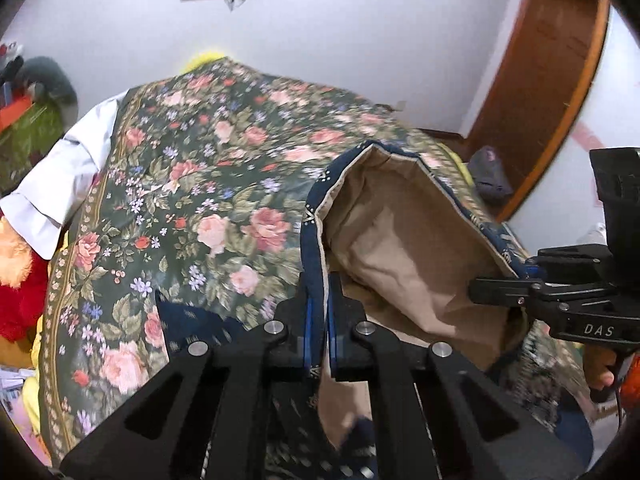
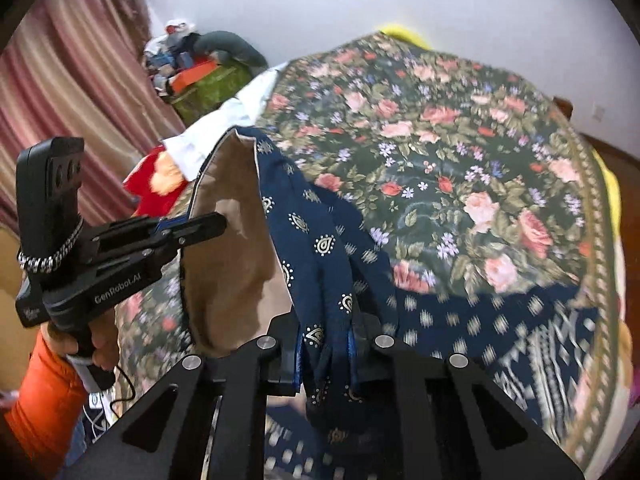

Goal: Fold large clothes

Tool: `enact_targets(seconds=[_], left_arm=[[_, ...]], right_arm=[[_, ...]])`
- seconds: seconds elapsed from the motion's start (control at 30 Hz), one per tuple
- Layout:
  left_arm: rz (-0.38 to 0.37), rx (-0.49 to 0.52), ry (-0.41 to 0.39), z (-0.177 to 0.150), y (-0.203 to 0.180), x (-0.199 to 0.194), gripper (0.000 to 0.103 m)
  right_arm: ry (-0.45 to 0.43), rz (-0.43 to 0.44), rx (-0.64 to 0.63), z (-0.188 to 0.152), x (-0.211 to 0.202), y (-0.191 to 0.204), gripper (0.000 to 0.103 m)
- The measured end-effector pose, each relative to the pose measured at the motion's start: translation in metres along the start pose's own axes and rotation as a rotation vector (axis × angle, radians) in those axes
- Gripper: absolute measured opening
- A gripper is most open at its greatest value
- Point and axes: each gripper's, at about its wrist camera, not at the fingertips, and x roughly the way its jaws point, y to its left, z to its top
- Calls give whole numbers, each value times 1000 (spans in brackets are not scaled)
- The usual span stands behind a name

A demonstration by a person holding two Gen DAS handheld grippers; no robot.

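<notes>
A navy garment with a light paisley print and a tan lining point(image 1: 404, 248) hangs lifted between both grippers above a bed. My left gripper point(image 1: 318, 320) is shut on its navy edge band; it also shows in the right wrist view point(image 2: 188, 228), shut on the same edge. My right gripper point(image 2: 324, 344) is shut on a bunched navy fold point(image 2: 316, 248); in the left wrist view it point(image 1: 504, 284) pinches the far edge. The rest of the garment point(image 2: 460, 320) trails on the bed.
The bed carries a dark green floral spread point(image 1: 200, 184). A white shirt point(image 1: 68, 176) and red and orange plush point(image 1: 20, 280) lie at its left side. A wooden door frame point(image 1: 540, 92) stands right. A pink curtain point(image 2: 72, 92) and clutter pile point(image 2: 200, 72) stand left.
</notes>
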Motion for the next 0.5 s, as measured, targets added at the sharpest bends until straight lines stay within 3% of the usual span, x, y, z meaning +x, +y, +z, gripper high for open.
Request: enact_targets(seconds=[0.27,0.5], left_arm=[[-40,47,-8,-44,-33,-50,5],[-59,63,85,-98,-49,-55,5]], right_arm=[[1,-22,-18,-59,-49,15,13],[87,-37,25,-110,-46,10,14]])
